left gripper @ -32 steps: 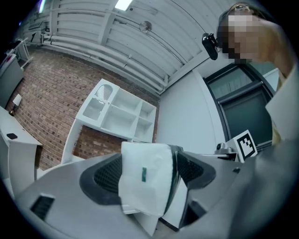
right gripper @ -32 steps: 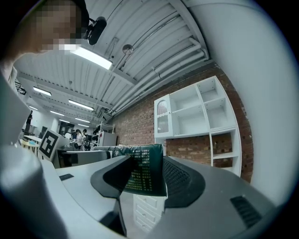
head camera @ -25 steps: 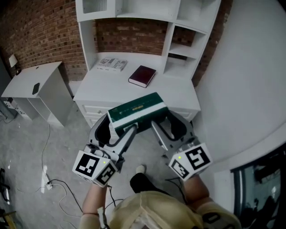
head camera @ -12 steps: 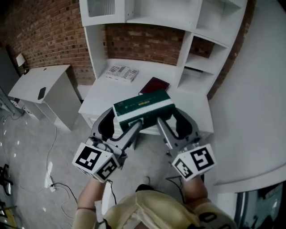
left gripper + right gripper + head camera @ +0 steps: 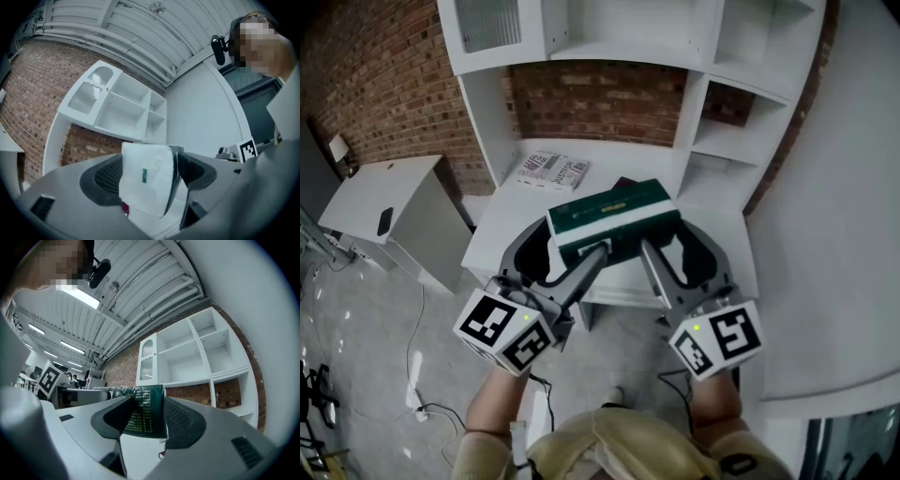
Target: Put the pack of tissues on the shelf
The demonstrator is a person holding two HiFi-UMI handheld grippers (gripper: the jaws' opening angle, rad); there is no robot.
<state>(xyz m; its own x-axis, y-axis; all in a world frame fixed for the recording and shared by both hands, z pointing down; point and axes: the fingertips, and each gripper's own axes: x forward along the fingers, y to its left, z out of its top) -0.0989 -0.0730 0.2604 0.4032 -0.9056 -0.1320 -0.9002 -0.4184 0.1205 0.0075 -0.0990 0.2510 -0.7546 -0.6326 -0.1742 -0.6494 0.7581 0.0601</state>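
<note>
In the head view, the pack of tissues (image 5: 614, 217) is lifted off the white desk (image 5: 511, 220) and sits in front of the shelf (image 5: 609, 42), carried between both tools. My left gripper (image 5: 572, 242) pinches its left end and my right gripper (image 5: 666, 236) pinches its right end. The left gripper view adds the pack's plain white face with a small green mark, squeezed between the jaws. The right gripper view shows the dark green printed end, clamped the same way, with the shelf's compartments beyond it. Only the head view shows a magazine (image 5: 551, 171) and a maroon book (image 5: 624, 182) on the desk behind the pack.
</note>
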